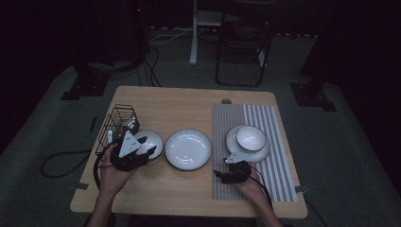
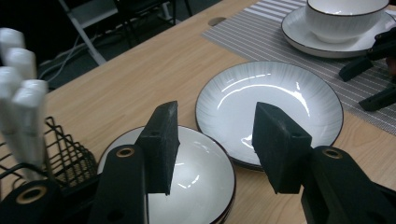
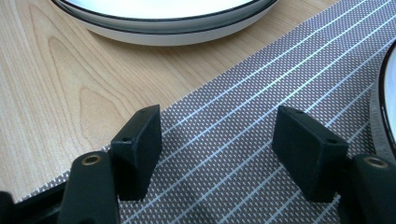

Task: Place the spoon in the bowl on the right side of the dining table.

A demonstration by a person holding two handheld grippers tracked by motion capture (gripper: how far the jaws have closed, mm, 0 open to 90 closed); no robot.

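My left gripper hovers open above a small white dark-rimmed plate at the table's left, with nothing between its jaws. A larger white plate lies at the table's middle. On the striped placemat a white bowl sits on another plate. My right gripper rests low over the placemat's near left part, open and empty, just short of that plate's rim.
A black wire basket with white-handled cutlery stands at the table's left edge, right beside my left hand. The other gripper's fingers lie near the placemat's edge. A chair and stand legs sit on the floor beyond the table.
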